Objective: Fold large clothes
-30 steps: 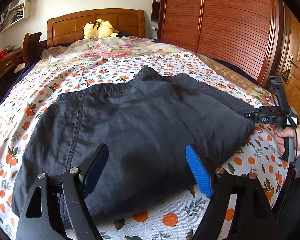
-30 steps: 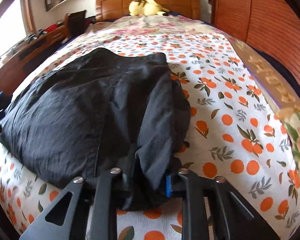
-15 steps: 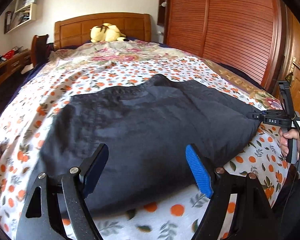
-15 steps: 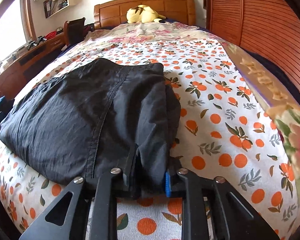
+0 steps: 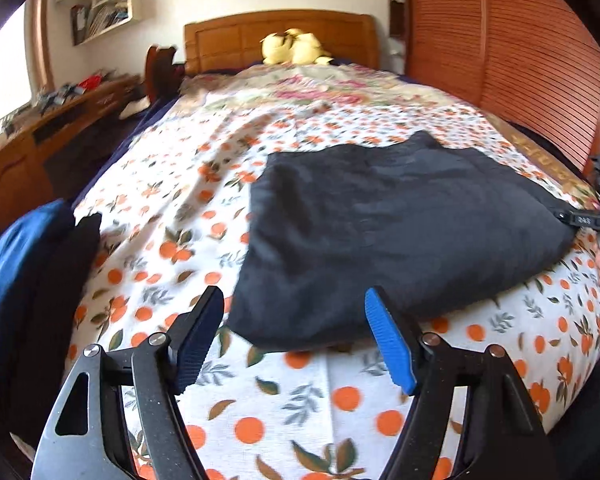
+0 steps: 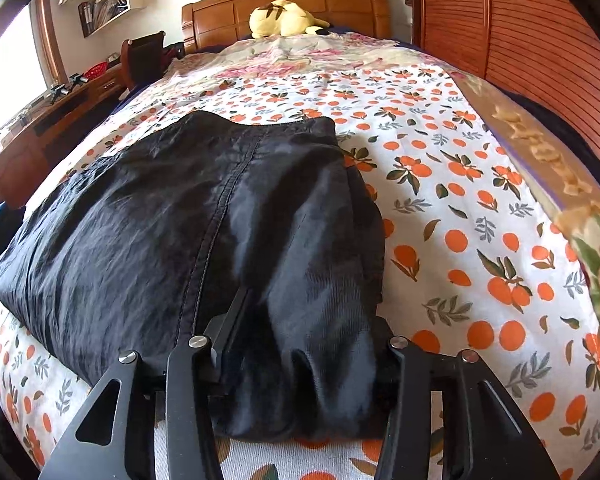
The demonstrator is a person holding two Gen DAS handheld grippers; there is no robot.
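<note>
One black garment (image 6: 188,220), folded, is spread across the near half of the orange-print bedspread (image 6: 460,208). Its near corner is bunched between the opening jaws of the right gripper (image 6: 300,360); whether the pads press on it cannot be told. The left gripper (image 5: 296,340) is held over bare sheet just off the garment's corner, its jaws apart with nothing between them and closing slightly. A yellow plush toy (image 6: 284,18) is seen by the headboard (image 6: 340,0), and dark blue cloth (image 5: 16,264) is piled at the bed's left edge.

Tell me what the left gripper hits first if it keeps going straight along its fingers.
Probably the near edge of the black garment. The left gripper has nothing between its closing jaws and points down at that edge on the bedsheet. Depth is unclear, so it might meet the sheet first.
</note>
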